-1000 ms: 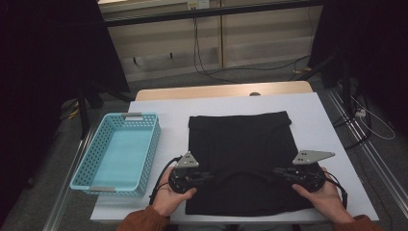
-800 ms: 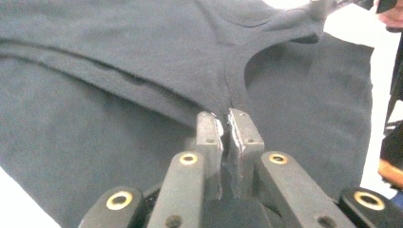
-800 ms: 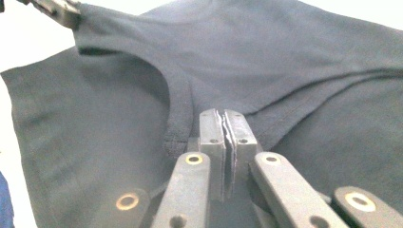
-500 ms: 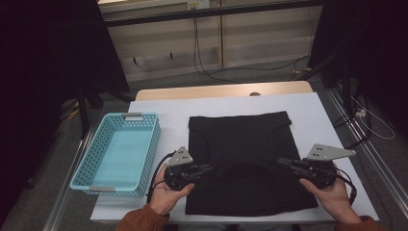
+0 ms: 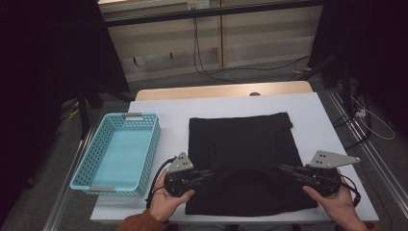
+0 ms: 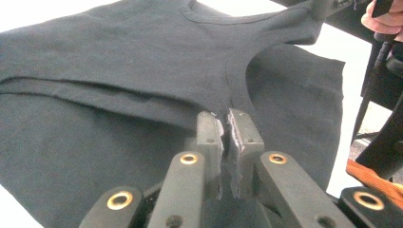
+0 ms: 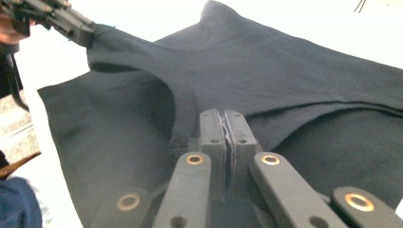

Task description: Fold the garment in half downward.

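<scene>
A black shirt [image 5: 245, 159] lies spread in the middle of the white table [image 5: 317, 115]. The left gripper [image 5: 204, 175] and right gripper [image 5: 287, 169] each pinch its near fold, lifting it off the cloth beneath.

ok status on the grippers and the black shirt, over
Left gripper and right gripper both shut on black shirt, near edge lifted. Blue basket off to the side.

The shirt [image 5: 243, 154] lies flat in the middle of the table [image 5: 317, 110]. The basket [image 5: 94, 171] sits on the table just left of the shirt. The left gripper [image 5: 210, 172] is at the shirt's near left side. The right gripper [image 5: 284, 168] is at its near right side.
</scene>
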Demonstrator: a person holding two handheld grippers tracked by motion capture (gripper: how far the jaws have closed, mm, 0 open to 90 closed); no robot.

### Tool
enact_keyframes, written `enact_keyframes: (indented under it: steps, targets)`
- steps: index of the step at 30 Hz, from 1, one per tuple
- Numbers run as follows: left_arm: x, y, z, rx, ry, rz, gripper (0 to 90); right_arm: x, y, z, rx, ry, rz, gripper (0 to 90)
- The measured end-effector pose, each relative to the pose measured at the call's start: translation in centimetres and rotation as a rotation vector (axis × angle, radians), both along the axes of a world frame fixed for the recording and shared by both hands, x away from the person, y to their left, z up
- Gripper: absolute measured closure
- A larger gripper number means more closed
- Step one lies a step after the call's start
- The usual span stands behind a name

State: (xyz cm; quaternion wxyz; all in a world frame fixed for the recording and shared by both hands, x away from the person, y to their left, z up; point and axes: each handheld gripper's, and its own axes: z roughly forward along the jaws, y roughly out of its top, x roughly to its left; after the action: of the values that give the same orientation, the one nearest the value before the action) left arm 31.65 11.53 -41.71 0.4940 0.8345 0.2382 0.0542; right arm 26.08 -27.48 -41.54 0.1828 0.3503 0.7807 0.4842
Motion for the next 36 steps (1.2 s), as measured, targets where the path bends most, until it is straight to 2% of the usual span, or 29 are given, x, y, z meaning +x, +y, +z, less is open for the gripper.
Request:
enact_keyframes:
  steps: [12,16,32,36]
  targets:
    - [-1.0,0.3,-0.2,-0.001,0.007,-0.012,84.7,-1.2,-0.3,-0.4,-0.007,0.013,0.002,88.3]
    - [-1.5,0.3,-0.3,-0.005,0.022,-0.017,84.6,-1.7,-0.4,-0.4,-0.002,0.016,0.003,88.3]
    - [-3.4,0.7,-0.6,0.013,0.031,-0.043,84.7,-3.7,-0.1,-0.8,-0.002,0.029,0.028,88.3]
    - [-4.0,0.8,-0.6,0.005,0.043,-0.048,84.6,-4.1,-0.1,-0.8,0.003,0.029,0.031,88.3]
